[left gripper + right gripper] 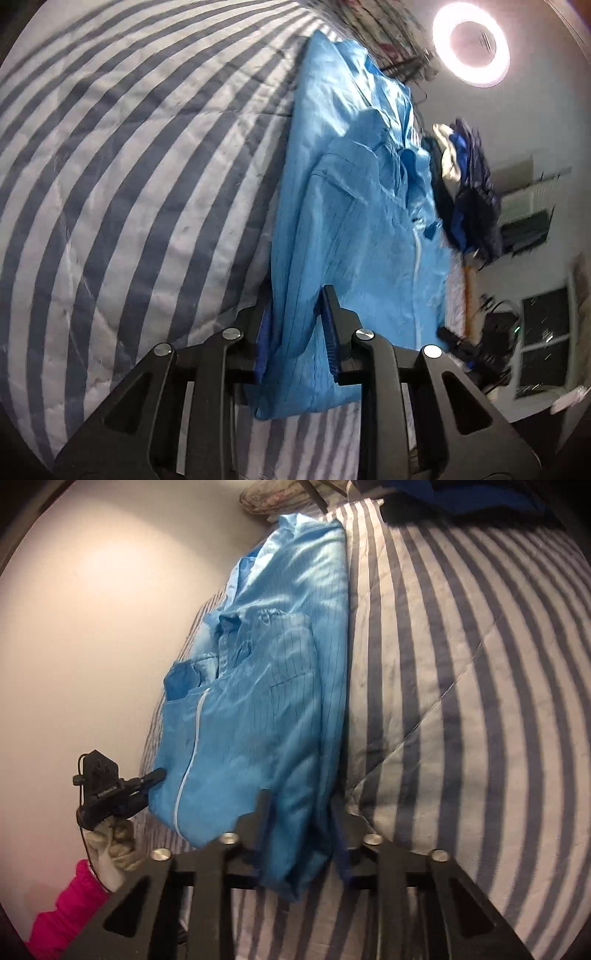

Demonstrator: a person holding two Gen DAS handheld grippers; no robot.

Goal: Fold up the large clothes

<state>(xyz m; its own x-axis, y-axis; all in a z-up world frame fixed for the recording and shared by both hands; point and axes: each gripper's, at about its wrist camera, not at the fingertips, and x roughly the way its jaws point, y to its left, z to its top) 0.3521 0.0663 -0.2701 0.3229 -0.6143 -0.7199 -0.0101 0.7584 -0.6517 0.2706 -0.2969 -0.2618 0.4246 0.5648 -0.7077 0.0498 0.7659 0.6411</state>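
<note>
A light blue zip-front garment (351, 221) (258, 701) lies lengthwise on a grey-and-white striped quilt (129, 184) (461, 664), folded narrow, with its white zip (192, 738) facing up. My left gripper (295, 301) is shut on the garment's near hem, and cloth bunches between its blue pads. My right gripper (300, 797) is shut on the hem at the other near corner, where a fold of cloth hangs between its fingers. Each gripper also shows in the other's view: the left gripper (157, 775) at the garment's left edge, the right gripper (447, 334) at its right edge.
A gloved hand (114, 838) with a pink sleeve (62, 912) holds the left gripper. A pile of dark and cream clothes (465, 184) lies beyond the garment. A ring lamp (471, 50) glows above. A plain wall (92, 627) runs beside the bed, and a floral pillow (273, 498) lies at its far end.
</note>
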